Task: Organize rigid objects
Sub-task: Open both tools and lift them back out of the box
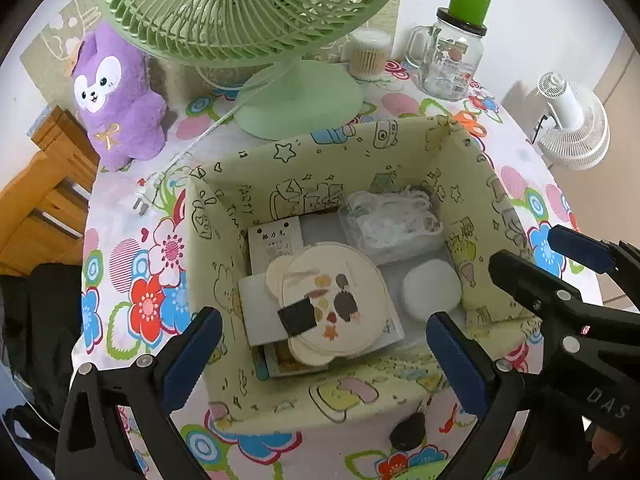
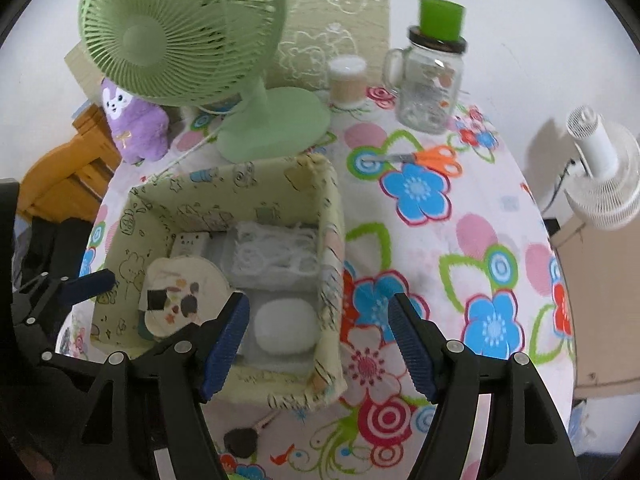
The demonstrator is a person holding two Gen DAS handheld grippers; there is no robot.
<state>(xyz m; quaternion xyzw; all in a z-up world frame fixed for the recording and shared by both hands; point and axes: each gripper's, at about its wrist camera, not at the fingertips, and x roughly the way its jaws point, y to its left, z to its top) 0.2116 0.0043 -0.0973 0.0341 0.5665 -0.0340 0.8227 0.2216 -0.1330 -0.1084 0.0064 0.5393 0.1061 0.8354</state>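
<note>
Both jaws spread, empty, left gripper (image 1: 324,354) over fabric bin (image 1: 472,184), green fan (image 1: 280,92) behind, scissors (image 2: 424,159) beside.

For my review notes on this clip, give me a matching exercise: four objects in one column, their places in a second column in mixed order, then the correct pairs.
Objects:
1. scissors
2. round white case
3. car key
4. green cap

Places:
A. inside the fabric bin
B. on top of the glass jar
C. on the tablecloth in front of the bin
D. on the tablecloth to the right of the bin, near the jar

Pairs: 1-D, 2-A, 3-C, 4-B
</note>
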